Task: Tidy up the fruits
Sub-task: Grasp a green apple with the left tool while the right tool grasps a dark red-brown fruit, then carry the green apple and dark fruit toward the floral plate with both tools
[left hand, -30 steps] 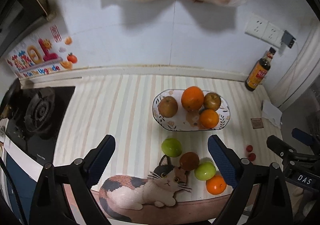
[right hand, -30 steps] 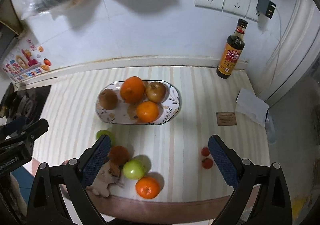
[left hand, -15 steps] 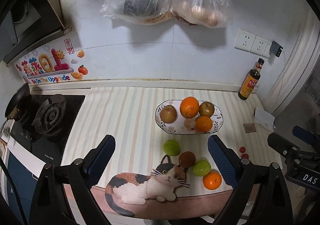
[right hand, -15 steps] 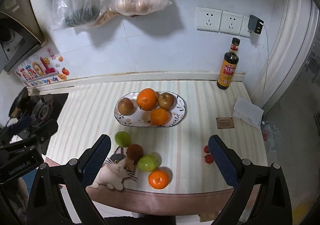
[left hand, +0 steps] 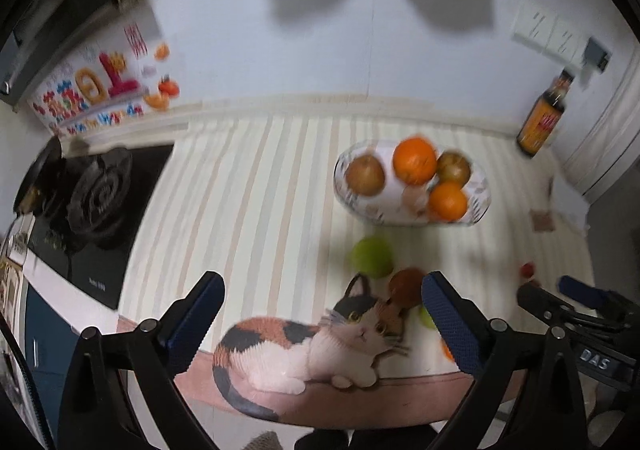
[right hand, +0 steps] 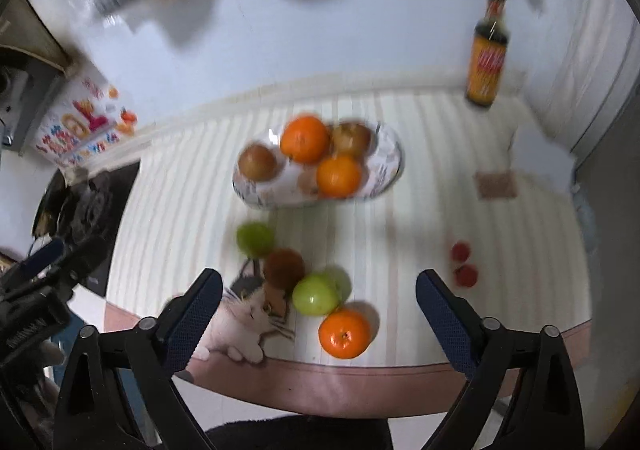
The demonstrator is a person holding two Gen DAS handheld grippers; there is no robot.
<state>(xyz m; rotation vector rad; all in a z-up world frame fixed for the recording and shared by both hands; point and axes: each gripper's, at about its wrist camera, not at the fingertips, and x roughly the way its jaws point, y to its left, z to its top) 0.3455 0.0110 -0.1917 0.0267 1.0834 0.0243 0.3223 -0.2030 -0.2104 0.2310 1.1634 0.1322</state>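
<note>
An oval patterned plate (right hand: 386, 174) (left hand: 480, 202) on the striped counter holds two oranges and two brown fruits. In front of it lie a green apple (right hand: 255, 237) (left hand: 372, 255), a brown fruit (right hand: 284, 265) (left hand: 406, 284), a second green apple (right hand: 316, 293) and a loose orange (right hand: 345, 333). Two small red fruits (right hand: 464, 265) lie to the right. My right gripper (right hand: 318, 308) is open and empty, above the loose fruit at the counter's front edge. My left gripper (left hand: 322, 316) is open and empty, above the cat picture (left hand: 316, 342).
A gas stove (left hand: 96, 194) sits at the left end of the counter. A dark sauce bottle (right hand: 486, 62) stands by the back wall at the right. White paper (right hand: 540, 158) and a small brown card (right hand: 495, 185) lie at the right. Plastic bags hang above.
Both grippers have dropped lower and closer to the counter after lifting back; the fruit looks larger and the views are motion-blurred. Both stay open and empty. No fruit has moved.
</note>
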